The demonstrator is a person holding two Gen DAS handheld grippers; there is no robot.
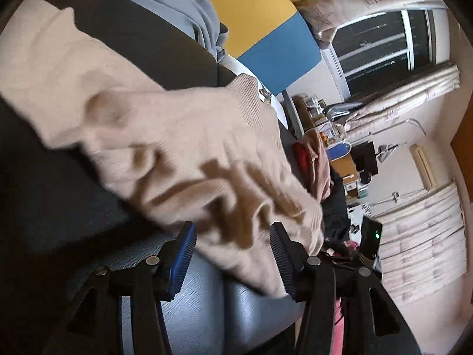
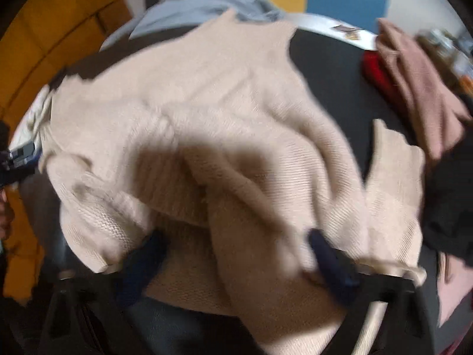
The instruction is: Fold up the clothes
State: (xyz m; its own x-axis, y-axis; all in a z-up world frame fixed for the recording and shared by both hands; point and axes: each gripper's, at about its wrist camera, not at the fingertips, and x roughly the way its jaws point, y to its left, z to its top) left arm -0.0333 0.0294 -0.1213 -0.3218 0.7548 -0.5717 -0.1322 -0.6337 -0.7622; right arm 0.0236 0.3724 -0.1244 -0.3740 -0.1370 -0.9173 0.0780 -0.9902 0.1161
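1. On the dark table (image 2: 331, 68), a beige knit sweater (image 2: 207, 112) lies rumpled, spread across most of it.
2. Beside it, a pink garment (image 2: 419, 88) is heaped at the table's right edge.
3. Left gripper (image 1: 233, 254): fingers apart, sweater cloth lying between them.
4. Right gripper (image 2: 236, 260): blurred, fingers apart, cloth draped between them.

daylit; motion-blurred; fisheye-warped edges

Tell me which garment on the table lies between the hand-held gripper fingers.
The beige sweater. It spreads across the dark table into both grippers; the grey garment lies at the far edge, the pink one and red one aside.
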